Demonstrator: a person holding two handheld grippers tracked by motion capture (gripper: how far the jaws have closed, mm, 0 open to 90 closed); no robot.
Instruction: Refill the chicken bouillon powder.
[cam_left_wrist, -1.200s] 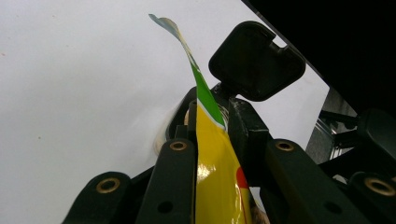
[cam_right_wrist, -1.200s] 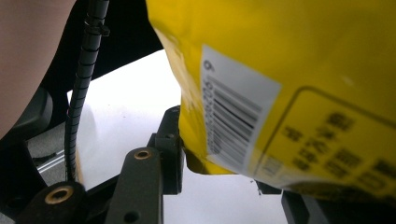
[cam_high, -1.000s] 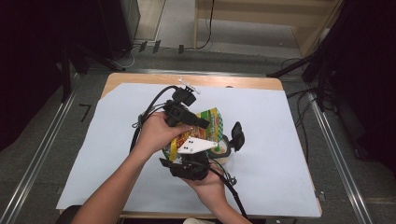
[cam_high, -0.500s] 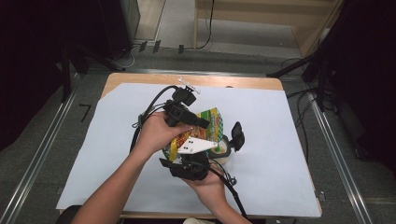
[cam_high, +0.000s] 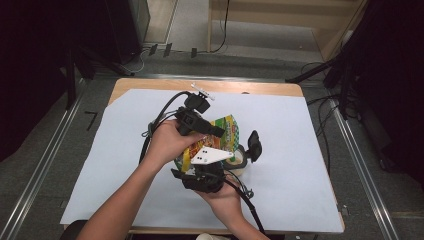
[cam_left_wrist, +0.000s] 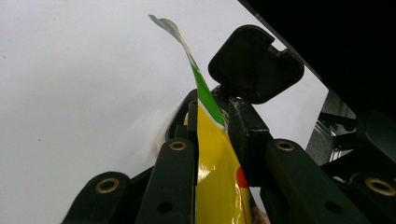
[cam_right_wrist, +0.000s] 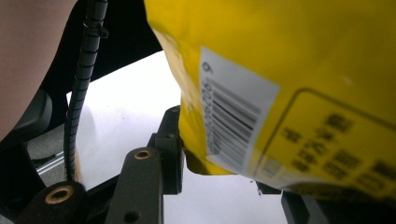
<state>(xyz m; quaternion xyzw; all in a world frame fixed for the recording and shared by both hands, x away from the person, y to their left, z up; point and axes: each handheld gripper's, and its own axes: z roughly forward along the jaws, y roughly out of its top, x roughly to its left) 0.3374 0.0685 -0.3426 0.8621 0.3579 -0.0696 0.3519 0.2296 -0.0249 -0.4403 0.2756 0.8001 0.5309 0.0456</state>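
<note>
1. High view: a person stands at the desk (cam_high: 300, 200), which is covered in a pale sheet, holding a yellow and green snack bag (cam_high: 226, 131) up between both hands near the middle of it.
2. Left gripper (cam_high: 216, 132) comes in from the far side; in the left gripper view its fingers (cam_left_wrist: 180, 154) are narrowed tight on the bag's flat top seam, with the green and yellow film (cam_left_wrist: 210, 154) standing edge-on between them.
3. Right gripper (cam_high: 235, 165) sits nearer the person, under the grey plate. In the right gripper view the bag's lower corner, the one with the barcode label (cam_right_wrist: 233, 126), lies against the left finger (cam_right_wrist: 170, 140). The other finger is mostly hidden behind the bag, so I'd guess it is clamped on that corner, but I can't be sure the pads actually press.
4. A pale cup-like thing (cam_high: 239, 161) sits on the desk just under the bag; it is too hidden to name.
5. What could go wrong: if the two hands pull apart unevenly, the slick film may slide out of the thin grip on the seam, and the bag would drop onto that cup.
6. A hard tug could also tear the seam suddenly and scatter the contents across the sheet.
7. The trailing cable (cam_high: 160, 120) by the left wrist could snag a hand mid-pull.
</note>
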